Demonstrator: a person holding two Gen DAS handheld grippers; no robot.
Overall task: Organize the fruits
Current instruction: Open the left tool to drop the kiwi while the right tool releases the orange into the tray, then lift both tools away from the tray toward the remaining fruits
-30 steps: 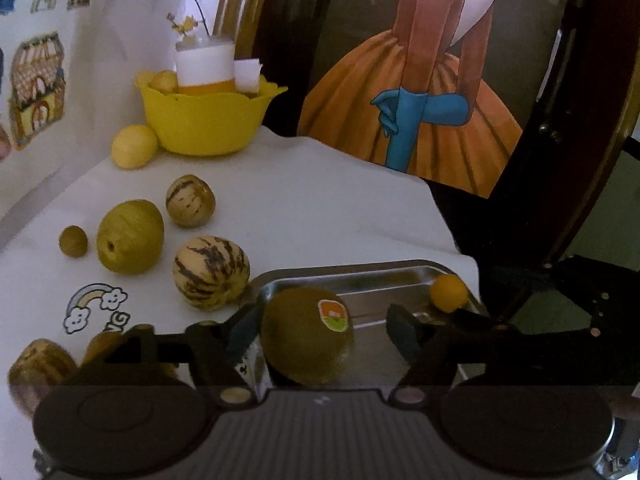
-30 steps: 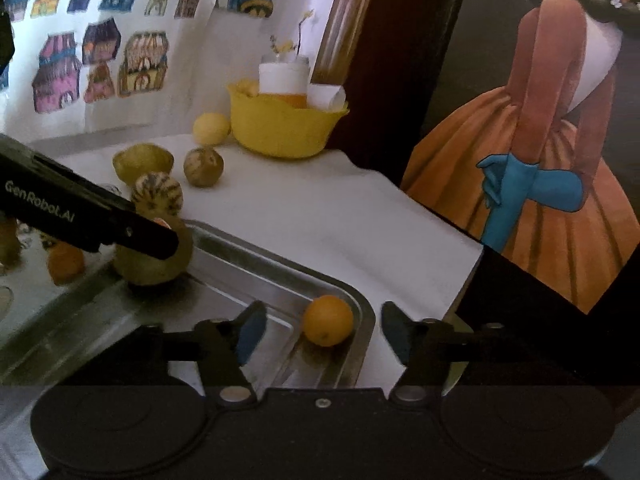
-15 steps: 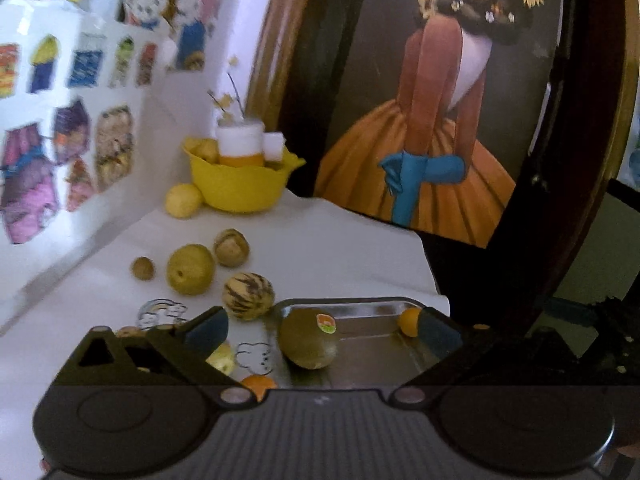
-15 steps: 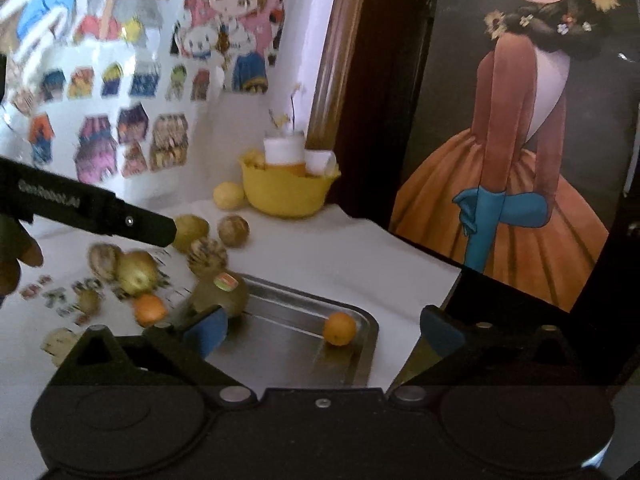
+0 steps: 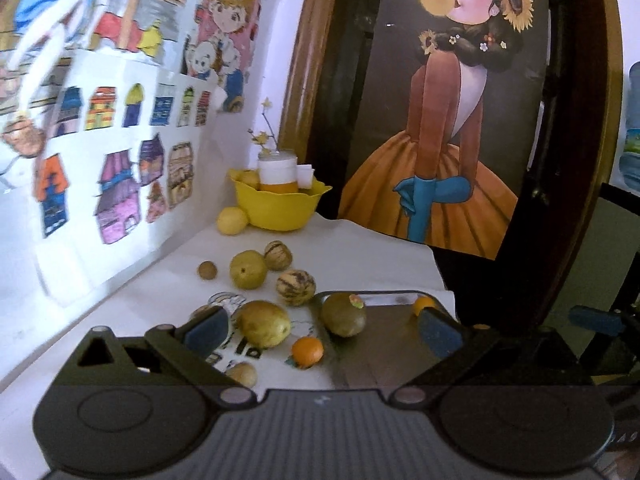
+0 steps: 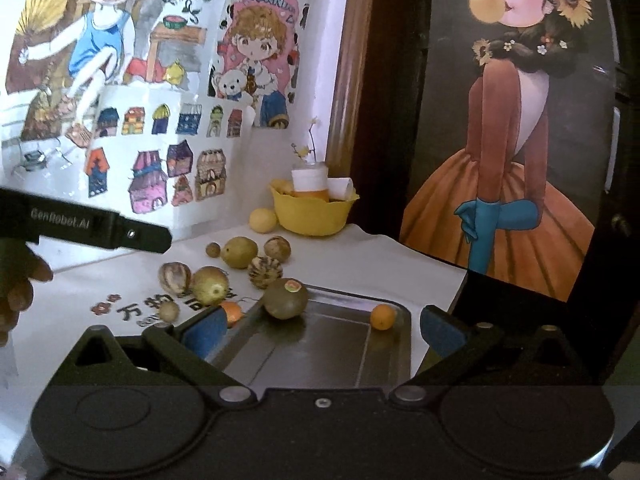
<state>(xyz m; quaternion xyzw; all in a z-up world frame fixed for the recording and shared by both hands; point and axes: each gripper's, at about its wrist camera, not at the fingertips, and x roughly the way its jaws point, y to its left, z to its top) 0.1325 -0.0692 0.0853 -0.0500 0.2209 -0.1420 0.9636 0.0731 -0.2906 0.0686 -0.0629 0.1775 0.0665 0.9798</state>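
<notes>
A metal tray (image 6: 394,354) (image 5: 384,350) lies near the table's front right corner. A brown-green fruit with a sticker (image 6: 286,298) (image 5: 343,314) rests in its far left corner, and a small orange fruit (image 6: 382,317) (image 5: 422,304) in its far right corner. Loose on the white cloth left of the tray lie several fruits: a striped melon (image 5: 296,282), a yellow-green pear (image 5: 264,324), a small orange (image 5: 307,351). My left gripper (image 5: 320,330) is open and empty, held back above the table. My right gripper (image 6: 322,330) is likewise open and empty. The left gripper's finger (image 6: 132,234) shows in the right wrist view.
A yellow bowl (image 5: 278,206) (image 6: 314,210) holding a white jar stands at the back, a lemon (image 5: 231,221) beside it. Drawings cover the wall on the left. A dark painting of a girl (image 5: 452,168) stands behind the table's right edge. A hand (image 6: 16,280) shows at far left.
Both grippers have opened wide, let go of their fruits in the tray, and pulled back and up from the table. The view now takes in the whole table.
</notes>
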